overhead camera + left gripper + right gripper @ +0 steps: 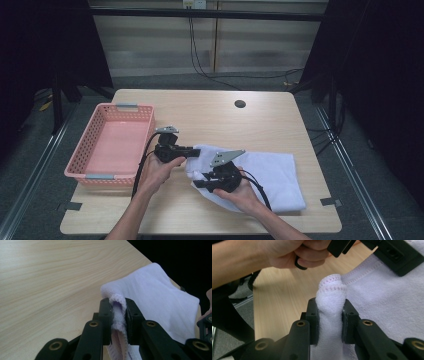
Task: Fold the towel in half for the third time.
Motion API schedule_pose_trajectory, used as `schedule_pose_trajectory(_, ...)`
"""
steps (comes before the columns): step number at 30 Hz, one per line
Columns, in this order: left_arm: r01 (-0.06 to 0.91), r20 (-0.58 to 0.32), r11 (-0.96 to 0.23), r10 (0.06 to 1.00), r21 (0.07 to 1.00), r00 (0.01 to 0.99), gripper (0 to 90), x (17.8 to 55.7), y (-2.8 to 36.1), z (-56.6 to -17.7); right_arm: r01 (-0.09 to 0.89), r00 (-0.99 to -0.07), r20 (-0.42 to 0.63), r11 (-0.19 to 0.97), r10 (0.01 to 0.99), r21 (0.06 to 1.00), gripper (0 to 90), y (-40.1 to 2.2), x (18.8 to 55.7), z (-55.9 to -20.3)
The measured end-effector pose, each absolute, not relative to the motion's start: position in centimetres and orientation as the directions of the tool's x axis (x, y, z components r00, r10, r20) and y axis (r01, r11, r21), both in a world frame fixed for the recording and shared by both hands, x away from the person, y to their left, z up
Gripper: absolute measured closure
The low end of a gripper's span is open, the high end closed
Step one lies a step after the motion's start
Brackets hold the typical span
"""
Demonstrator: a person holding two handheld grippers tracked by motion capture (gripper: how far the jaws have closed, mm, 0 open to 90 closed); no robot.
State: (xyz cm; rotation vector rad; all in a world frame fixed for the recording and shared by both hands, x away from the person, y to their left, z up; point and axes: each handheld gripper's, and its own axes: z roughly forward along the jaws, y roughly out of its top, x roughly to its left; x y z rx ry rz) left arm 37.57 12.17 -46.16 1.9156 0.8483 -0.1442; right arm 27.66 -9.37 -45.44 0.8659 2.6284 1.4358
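A white towel (270, 175) lies folded on the right half of the wooden table (210, 117). My left gripper (196, 151) is shut on the towel's left edge; in the left gripper view its gripper (117, 315) pinches a hemmed fold of the towel (155, 297) between the pads. My right gripper (197, 183) is shut on the towel's near left corner; in the right gripper view its gripper (330, 315) squeezes a thick bunch of the towel (387, 297). The left hand (294, 252) and its black gripper body show just beyond.
A pink plastic basket (125, 111) stands on the left side of the table, close to my left hand. A dark round hole (240, 104) sits in the tabletop at the back. Cables run across the floor behind the table.
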Motion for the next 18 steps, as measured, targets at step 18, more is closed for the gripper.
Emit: schedule_pose_trajectory(18, 0.56, -0.366, -0.251, 0.54, 0.79, 0.758, 77.6, 37.0, 14.1, -40.7, 0.41, -0.861, 0.219, 0.37, 0.459, 0.834, 72.9, -7.0, 28.0, -41.2)
